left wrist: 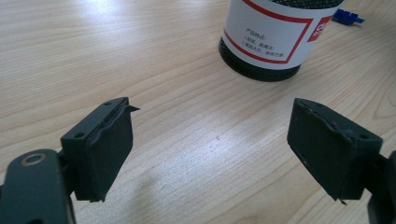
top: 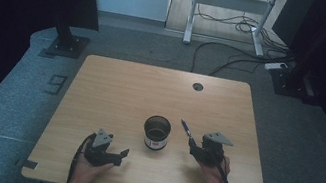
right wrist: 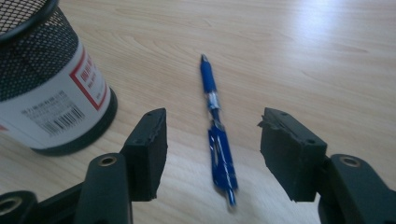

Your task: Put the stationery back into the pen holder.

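A black mesh pen cup with a white and red label stands upright on the wooden table, near the front middle. A blue pen lies flat just right of it. My right gripper sits low behind the pen's near end. In the right gripper view, the pen lies between the parted jaws of that gripper, and neither pad touches it; the cup is at the left. My left gripper rests left of the cup, open and empty, facing the cup.
A round cable hole sits near the table's far edge. Beyond the table, cables trail over the grey floor by a white frame. Black stand bases flank the far corners.
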Motion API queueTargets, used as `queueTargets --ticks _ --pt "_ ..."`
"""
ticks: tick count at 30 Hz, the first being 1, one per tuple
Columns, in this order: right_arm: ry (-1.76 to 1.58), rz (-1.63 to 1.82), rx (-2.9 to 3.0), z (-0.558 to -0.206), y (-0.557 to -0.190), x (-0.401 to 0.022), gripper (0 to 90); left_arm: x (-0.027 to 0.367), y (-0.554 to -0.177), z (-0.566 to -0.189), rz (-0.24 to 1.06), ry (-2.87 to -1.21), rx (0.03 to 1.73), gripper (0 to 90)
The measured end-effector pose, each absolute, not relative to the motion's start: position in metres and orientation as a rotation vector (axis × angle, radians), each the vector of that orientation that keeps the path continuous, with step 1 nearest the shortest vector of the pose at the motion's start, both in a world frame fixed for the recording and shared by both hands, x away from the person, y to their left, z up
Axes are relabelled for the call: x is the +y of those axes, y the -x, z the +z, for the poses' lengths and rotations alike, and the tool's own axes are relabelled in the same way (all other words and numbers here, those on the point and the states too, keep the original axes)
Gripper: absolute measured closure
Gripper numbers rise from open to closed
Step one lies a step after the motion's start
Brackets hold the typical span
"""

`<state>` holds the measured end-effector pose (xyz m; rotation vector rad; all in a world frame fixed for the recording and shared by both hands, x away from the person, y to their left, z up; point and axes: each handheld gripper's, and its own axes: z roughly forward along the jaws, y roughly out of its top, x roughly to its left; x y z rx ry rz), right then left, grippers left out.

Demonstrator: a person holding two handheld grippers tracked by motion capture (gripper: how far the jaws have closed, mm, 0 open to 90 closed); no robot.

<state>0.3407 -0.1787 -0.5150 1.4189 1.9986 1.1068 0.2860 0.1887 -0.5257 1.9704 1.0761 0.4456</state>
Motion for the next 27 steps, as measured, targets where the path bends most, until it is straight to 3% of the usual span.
queueTargets --ticks 11,27 --pt "-1.399 1.106 2.05 -0.518 -0.376 -0.161 49.4 0.19 -0.285 -0.525 0.427 -1.975 1.064 14.9" --pt "-1.376 1.021 2.1 -0.524 -0.412 -0.146 54.0 0.189 -0.285 -0.526 0.419 -1.989 1.06 14.9"
